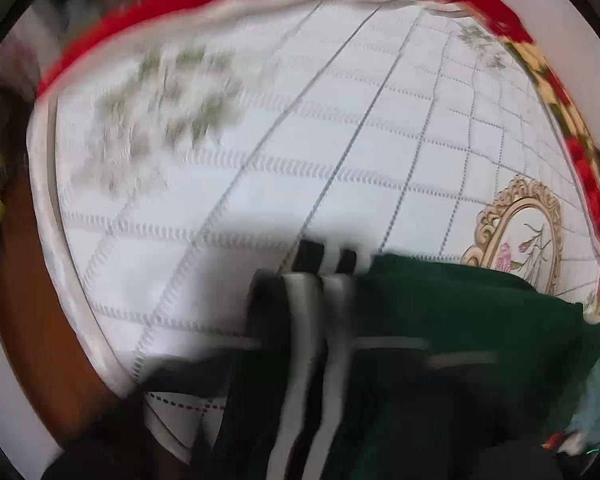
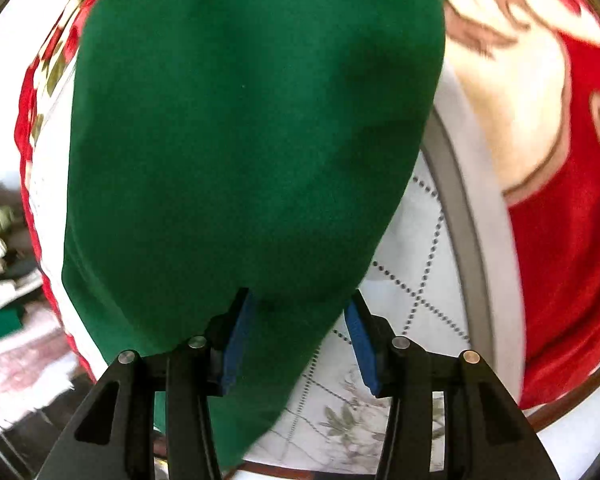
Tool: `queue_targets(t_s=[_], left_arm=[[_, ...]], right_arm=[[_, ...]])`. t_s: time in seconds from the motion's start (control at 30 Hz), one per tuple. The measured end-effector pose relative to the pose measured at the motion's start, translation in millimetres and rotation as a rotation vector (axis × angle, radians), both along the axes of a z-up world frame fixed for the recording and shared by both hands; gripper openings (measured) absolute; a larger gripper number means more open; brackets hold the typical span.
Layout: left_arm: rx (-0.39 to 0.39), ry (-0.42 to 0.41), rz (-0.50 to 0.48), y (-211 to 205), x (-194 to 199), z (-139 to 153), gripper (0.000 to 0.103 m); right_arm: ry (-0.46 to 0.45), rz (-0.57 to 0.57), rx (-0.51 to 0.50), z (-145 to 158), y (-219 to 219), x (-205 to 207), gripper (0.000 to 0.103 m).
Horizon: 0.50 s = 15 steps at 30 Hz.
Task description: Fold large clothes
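1. Right claw (image 2: 298,322): jaws spread wide, two blue pads (image 2: 236,344) well apart. Green garment (image 2: 252,128) draped down between and ahead of the pads; cloth brushes the left pad, right pad stands clear of it. No pinch on the fabric seen.
2. Left claw (image 1: 324,260): badly blurred by motion. Two dark finger tips (image 1: 306,254) visible close together, just beyond the striped edge of the garment (image 1: 440,320). Degree of opening and any hold on the cloth: cannot tell.
3. Garment, right wrist view: one piece, dark green, spreading from the claw forward and filling most of the view, hanging over the quilted surface beneath.
4. Garment, left wrist view: same green cloth lying directly below and to the right of the claw, with white stripes (image 1: 300,340) running along a dark band under the fingers. Stripe count not certain owing to blur; at least two.
5. Support: white quilted mattress (image 1: 300,120) with stitched grid lines and faint floral print, stretching ahead of the left claw; same surface (image 2: 416,280) to the right of and beneath the right claw.
6. Red blanket (image 2: 572,240) with cream pattern, one, right of the right claw; red edge (image 1: 140,24) also beyond the mattress far ahead of the left claw.
7. Gold-framed rose motif (image 1: 520,232), one, printed on the mattress ahead and right of the left claw.
8. Count: claws, two; garments, one; blankets, one.
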State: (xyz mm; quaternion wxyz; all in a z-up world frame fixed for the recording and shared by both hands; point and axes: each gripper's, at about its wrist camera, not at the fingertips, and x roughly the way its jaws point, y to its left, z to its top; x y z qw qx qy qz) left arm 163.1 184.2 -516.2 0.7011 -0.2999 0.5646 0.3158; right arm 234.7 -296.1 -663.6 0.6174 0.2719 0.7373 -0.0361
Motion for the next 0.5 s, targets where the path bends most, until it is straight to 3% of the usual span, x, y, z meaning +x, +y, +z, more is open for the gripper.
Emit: queue_targets(t_s=[0.1,0.17,0.27,0.43,0.5], left_arm=[[0.089,-0.073,-0.052,-6.0,15.2,36.0,0.001],[0.105,-0.139,-0.065,-5.9,26.1,61.0,0.001],[0.125,-0.202,-0.08,-0.6,40.7,79.9,0.001],[0.124,-0.23,-0.086,22.3,65.4,67.0,0.001],[0.124,-0.228,-0.095,30.3,77.4,58.4,0.001]], right_arm=[[-0.063,0.138,-0.172,24.4,11.2,-0.5,0.049],[-0.125,0.223,-0.266,43.4,25.9,-4.4,0.049],[-0.192,0.28,-0.321,62.3,46.0,-8.8,0.049],[-0.273,0.389,-0.353,74.6,127.2,46.4,0.049],[-0.323,0.44,-0.341,74.9,138.9,61.8,0.049]])
